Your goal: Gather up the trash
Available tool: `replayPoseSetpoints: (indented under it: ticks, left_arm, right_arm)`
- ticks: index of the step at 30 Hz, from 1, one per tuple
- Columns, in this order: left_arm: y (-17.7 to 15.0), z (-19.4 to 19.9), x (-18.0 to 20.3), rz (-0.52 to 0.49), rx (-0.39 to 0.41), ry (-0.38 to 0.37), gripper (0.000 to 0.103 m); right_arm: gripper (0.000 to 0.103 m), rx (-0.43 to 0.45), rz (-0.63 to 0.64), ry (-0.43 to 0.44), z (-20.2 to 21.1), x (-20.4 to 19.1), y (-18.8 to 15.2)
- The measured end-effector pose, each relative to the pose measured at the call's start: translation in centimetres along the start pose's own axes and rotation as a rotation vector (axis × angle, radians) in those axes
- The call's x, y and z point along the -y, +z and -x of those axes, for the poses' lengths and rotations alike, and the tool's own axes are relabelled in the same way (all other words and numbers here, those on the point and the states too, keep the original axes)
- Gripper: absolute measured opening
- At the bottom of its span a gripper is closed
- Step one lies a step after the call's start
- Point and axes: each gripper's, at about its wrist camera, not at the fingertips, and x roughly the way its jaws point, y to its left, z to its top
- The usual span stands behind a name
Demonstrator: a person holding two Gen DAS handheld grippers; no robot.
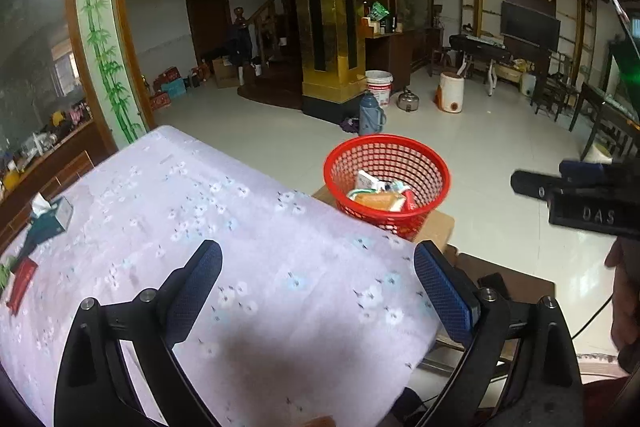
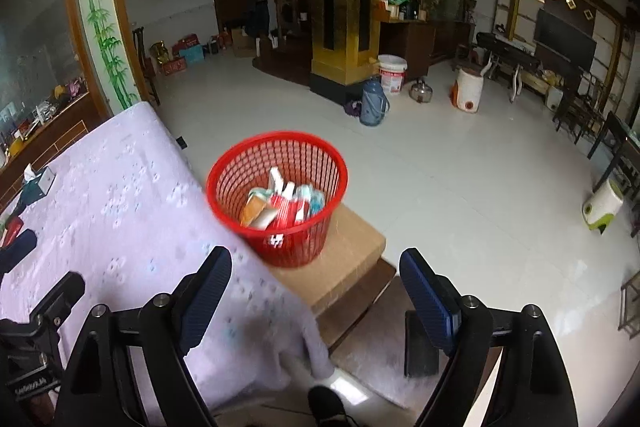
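While both grippers hang empty with jaws spread, the table (image 1: 240, 227) bears a tissue box (image 1: 60, 213) and red packet (image 1: 22, 281); the basket (image 2: 276, 163) beside it holds trash (image 2: 280, 205). Left gripper (image 1: 318, 283); right gripper (image 2: 316, 291).

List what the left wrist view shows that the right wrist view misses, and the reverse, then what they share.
Left wrist only: the right tongs' black body at the right edge, and a hand below it.

Right wrist only: a shoe on the floor, a white-and-green bin far right, and the basket's full outline on its box.

Both: the basket holding wrappers, the floral cloth, the tissue box, the gold pillar, and open, empty tongs.
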Motion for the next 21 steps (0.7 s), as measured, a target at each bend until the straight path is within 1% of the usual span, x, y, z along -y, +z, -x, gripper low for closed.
replayPoseSetpoints:
  ticks: [3,6,9,11,14,16,21]
  left_arm:
    - [-0.3,0.4,0.0,-0.008,-0.015,-0.016,0.096]
    - [-0.7,1.2,0.3,-0.017,-0.004,-0.019,0.096]
    - [-0.8,1.4,0.3,-0.004,-0.017,-0.046,0.097]
    - [-0.8,1.5,0.1,-0.001,-0.014,-0.022,0.097]
    - [-0.6,1.2,-0.3,0.000,-0.026,0.055,0.097]
    - [-0.6,1.2,-0.6,0.006,-0.020,0.081,0.097]
    - [-0.6,1.3,-0.9,0.002,-0.007,0.084,0.097]
  right_arm:
    - [0.089,-0.006,0.002,-0.023,1.2,-0.3,-1.1]
    - [0.089,0.006,0.013,-0.037,2.2,-0.8,-1.7]
    - [0.089,0.006,0.014,-0.036,2.7,-1.1,-2.0]
    - [0.089,0.012,0.021,-0.041,3.1,-1.3,-1.9]
    - [0.090,0.026,0.026,-0.043,3.4,-1.5,-1.7]
    - [0.090,0.032,0.028,-0.042,3.3,-1.7,-1.5]
    - [0.090,0.027,0.045,-0.034,3.0,-2.2,-1.1]
